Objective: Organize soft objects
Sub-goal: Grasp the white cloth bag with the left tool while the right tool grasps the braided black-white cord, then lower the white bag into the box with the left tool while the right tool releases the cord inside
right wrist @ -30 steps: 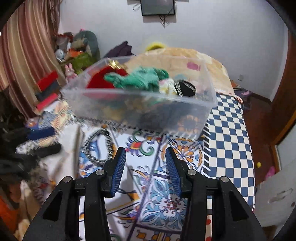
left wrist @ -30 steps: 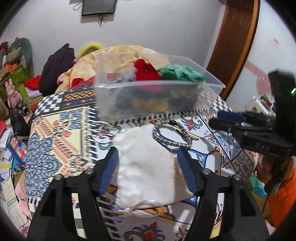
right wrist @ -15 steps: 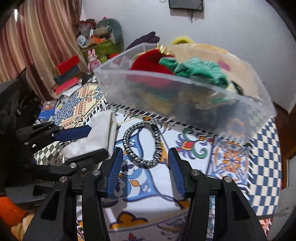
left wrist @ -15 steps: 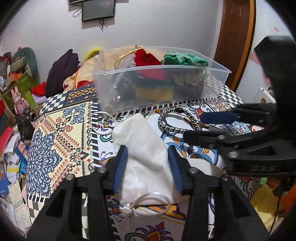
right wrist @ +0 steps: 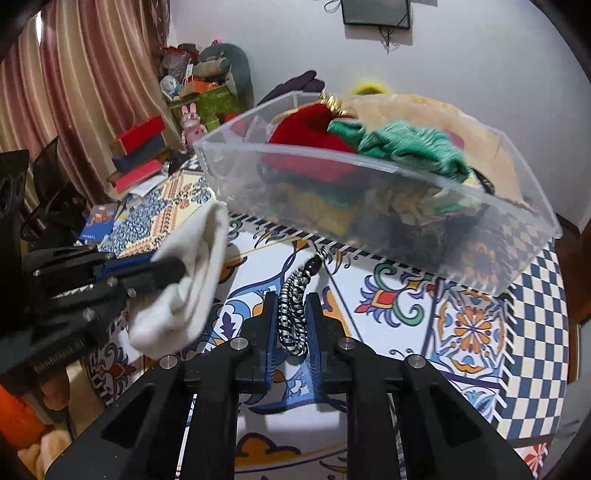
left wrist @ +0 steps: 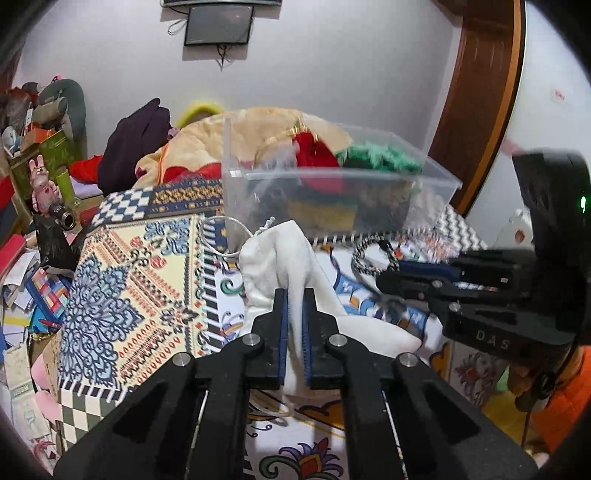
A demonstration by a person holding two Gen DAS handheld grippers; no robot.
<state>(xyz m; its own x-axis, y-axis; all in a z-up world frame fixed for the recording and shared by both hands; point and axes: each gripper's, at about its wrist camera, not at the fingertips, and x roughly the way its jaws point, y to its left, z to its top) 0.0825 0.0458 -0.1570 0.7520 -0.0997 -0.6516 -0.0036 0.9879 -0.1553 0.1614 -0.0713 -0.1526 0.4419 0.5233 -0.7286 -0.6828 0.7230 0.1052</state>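
Nearest in the left wrist view, the left gripper (left wrist: 294, 295) is clenched on a fold of the white drawstring pouch (left wrist: 284, 254); the cloth is pinched between the blue pads and rises in a peak beyond the fingertips, while the rest of the pouch is spread on the patterned bedspread (left wrist: 125, 295). The pouch's cord (left wrist: 225, 236) is looped on the spread to the far left of it.

In the right wrist view, the right gripper (right wrist: 291, 301) is closed on the black-and-white braided cord loop (right wrist: 293, 314), which is squeezed into a narrow strand between the pads; its dark clasp end (right wrist: 314, 264) sticks out beyond the fingertips. To the left, the pouch is seen lifted in the other gripper.

Just beyond both items the clear plastic bin (right wrist: 369, 221) is set on the bedspread, already filled with soft things: a red knit piece (right wrist: 306, 133) at the left, a green knit piece (right wrist: 410, 147) to its right, and darker and yellow items beneath that cannot be told apart through the wall.

Farther off, a beige blanket heap (left wrist: 251, 125) is piled behind the bin, with a dark garment (left wrist: 136, 144) to its left. A framed dark panel (left wrist: 219, 24) is hung on the far wall.
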